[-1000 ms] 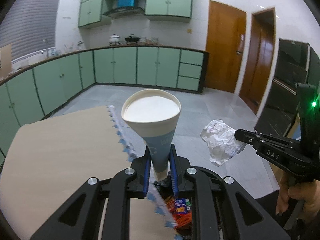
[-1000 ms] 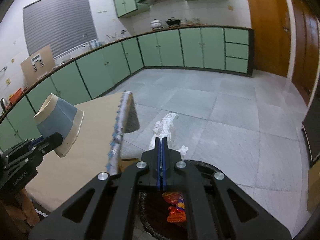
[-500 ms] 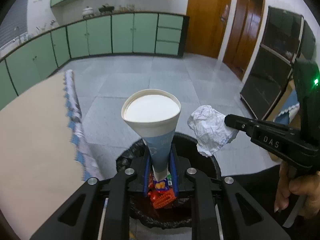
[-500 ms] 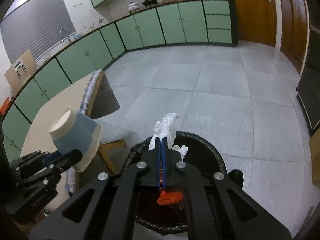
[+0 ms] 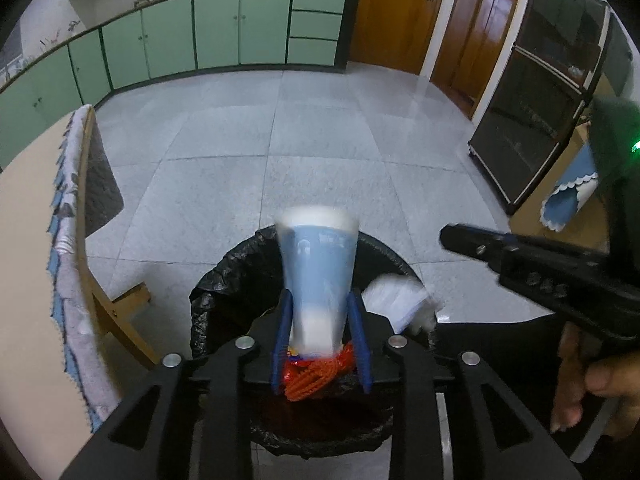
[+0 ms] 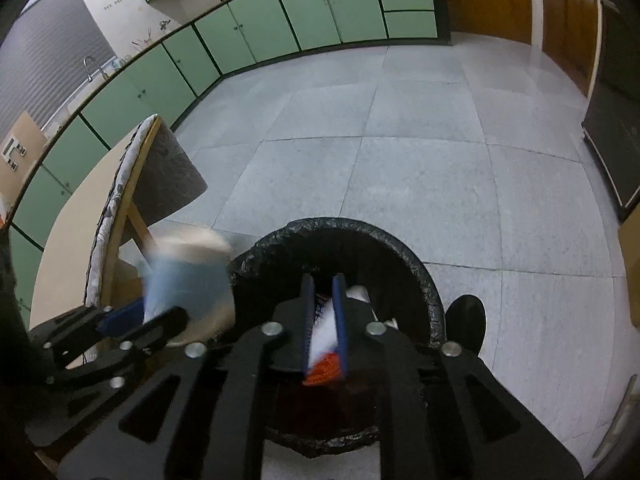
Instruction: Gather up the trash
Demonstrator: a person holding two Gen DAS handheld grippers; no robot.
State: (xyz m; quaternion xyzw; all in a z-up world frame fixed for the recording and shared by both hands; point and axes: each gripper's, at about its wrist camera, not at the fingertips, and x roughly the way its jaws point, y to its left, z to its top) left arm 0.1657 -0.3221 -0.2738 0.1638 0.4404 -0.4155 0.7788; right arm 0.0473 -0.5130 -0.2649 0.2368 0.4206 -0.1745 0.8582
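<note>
A blue paper cup [image 5: 318, 268] with a white rim, blurred, stands between the blue pads of my left gripper [image 5: 320, 298]. Its jaws are opening and gaps show on both sides of the cup's base. Below lies a round bin with a black liner [image 5: 224, 280] holding an orange snack wrapper [image 5: 316, 374]. A crumpled white paper [image 5: 400, 304] is blurred over the bin's right side, free of my right gripper [image 6: 323, 280]. That gripper's jaws are opening too, with the paper [image 6: 326, 332] seen below and between the pads. The cup [image 6: 188, 280] shows at left in the right wrist view.
A wooden table [image 5: 28, 208] with a patterned cloth edge stands to the left of the bin [image 6: 360, 228]. Grey tiled floor [image 5: 320, 128] spreads ahead, green cabinets [image 5: 240, 28] line the far wall, and a dark glass cabinet [image 5: 532, 112] stands at right. A person's hand [image 5: 592, 384] holds the right gripper.
Both grippers have sunk and tilted down over the bin. Their jaws have parted; the cup has turned blurry and tipped between the left pads, and the paper has left the right gripper's tips.
</note>
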